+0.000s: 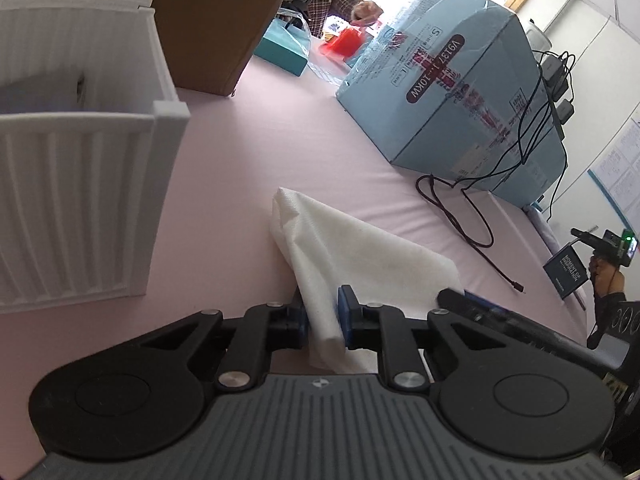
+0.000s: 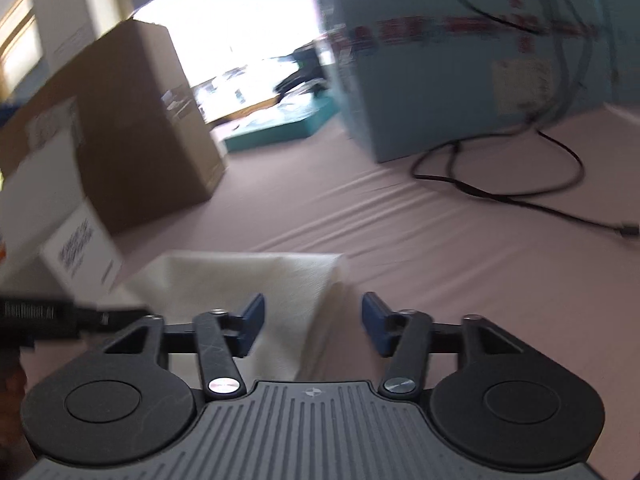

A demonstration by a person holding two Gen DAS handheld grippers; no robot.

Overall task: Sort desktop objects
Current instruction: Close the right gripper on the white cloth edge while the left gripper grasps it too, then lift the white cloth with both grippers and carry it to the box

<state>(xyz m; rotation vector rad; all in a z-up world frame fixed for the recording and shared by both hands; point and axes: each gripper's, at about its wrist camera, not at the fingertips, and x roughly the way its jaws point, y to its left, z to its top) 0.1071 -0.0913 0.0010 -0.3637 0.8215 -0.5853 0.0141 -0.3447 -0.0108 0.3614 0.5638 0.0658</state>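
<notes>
Pink-covered desk (image 1: 248, 152): left tongs (image 1: 325, 320) clamp white cloth (image 1: 352, 256); right tongs (image 2: 313, 326) spread open over it.

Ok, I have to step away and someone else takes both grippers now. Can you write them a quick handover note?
Left gripper: shut on the white cloth, pinching a fold at its near edge; the rest lies on the pink table cover.
Right gripper: open, empty, hovering over the same cloth.
White slatted bin stands to the left of the cloth.
Black cable lies loose by the blue carton.
Done: cloth gripped.
Left: put the cloth away, probably in the bin; the cable may need sorting too.
</notes>
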